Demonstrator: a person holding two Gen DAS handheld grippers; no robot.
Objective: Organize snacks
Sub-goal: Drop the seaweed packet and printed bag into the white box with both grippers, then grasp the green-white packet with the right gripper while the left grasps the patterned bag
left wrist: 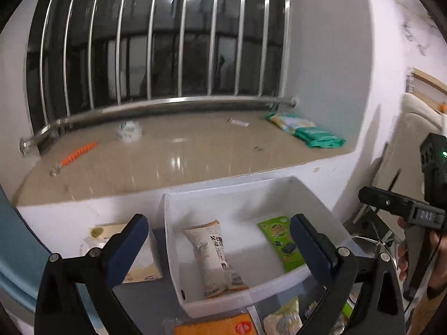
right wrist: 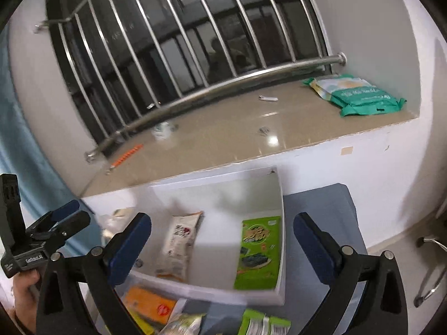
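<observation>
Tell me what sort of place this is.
Probably a room in a home, by a window. A stone sill runs under metal window bars, with a green wipes pack lying on it. Below, a white bin holds snack packets on a small table.

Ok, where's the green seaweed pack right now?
Inside the white bin, flat against its right wall, right of the white snack pack: green seaweed pack.

- I see a dark window (left wrist: 156, 42) with shiny metal bars (left wrist: 181, 33).
- Under it sits a smooth tan ledge (left wrist: 173, 162).
- The walls (left wrist: 329, 55) look white.
- A blue curtain (right wrist: 16, 139) hangs on one side.
</observation>
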